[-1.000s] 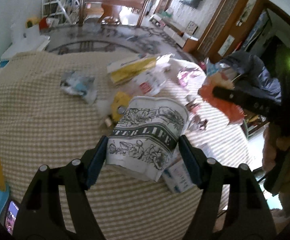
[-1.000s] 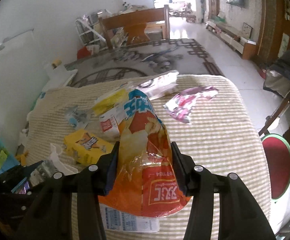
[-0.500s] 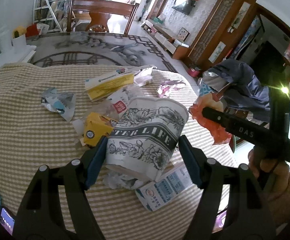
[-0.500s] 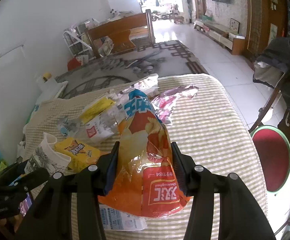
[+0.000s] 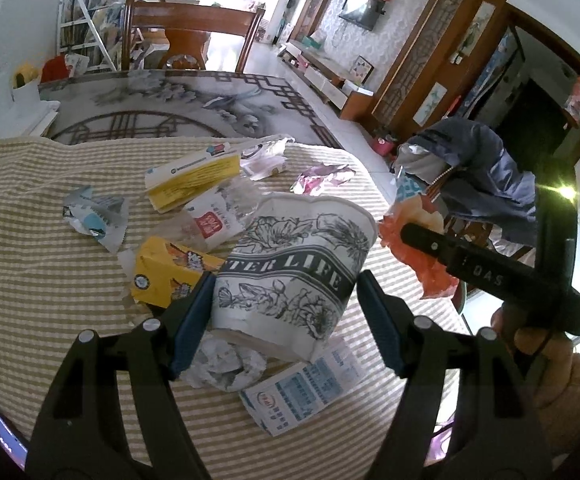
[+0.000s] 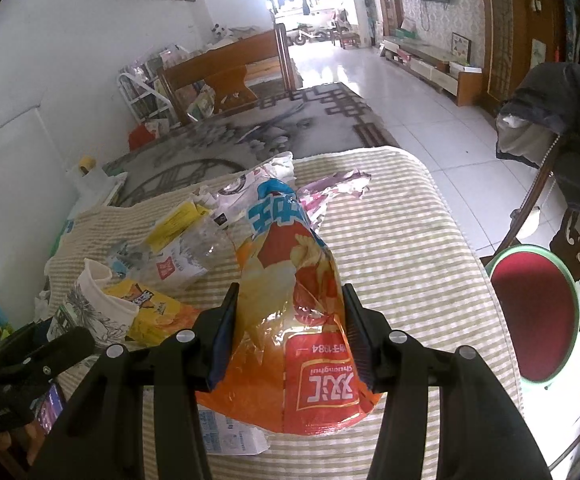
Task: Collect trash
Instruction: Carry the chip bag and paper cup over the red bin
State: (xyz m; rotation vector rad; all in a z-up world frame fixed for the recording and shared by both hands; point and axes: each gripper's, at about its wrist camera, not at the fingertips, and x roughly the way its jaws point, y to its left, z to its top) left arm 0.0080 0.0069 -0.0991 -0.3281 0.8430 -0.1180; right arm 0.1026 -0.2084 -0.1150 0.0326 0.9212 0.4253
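Both claws are loaded. Left gripper (image 5: 286, 320) has its 2 fingers pressed against the sides of a printed paper cup (image 5: 293, 268), held tilted above the checked tablecloth (image 5: 34, 272). Right gripper (image 6: 288, 336) is clamped on an orange chip bag (image 6: 293, 320), also lifted off the cloth.

Judging from the grips, the cup looks the riskier hold: its thin wall already bows at the rim, so a harder squeeze could crush it and let it slip out, while a looser one could drop it back into the pile. The chip bag is slick foil pinched around its middle; a quick swing could let it slide through the pads. No bin shows in either view, so the carry may run long.

As for contents, the cup's mouth faces away and its inside is hidden; the bag looks mostly flat, probably empty. More trash lies on the cloth: a yellow carton (image 5: 170, 272), crumpled tissue (image 5: 226, 364) just under the cup, a white printed leaflet (image 5: 297, 392), a yellow-and-white box (image 5: 194, 178) and a pink wrapper (image 5: 317, 178).
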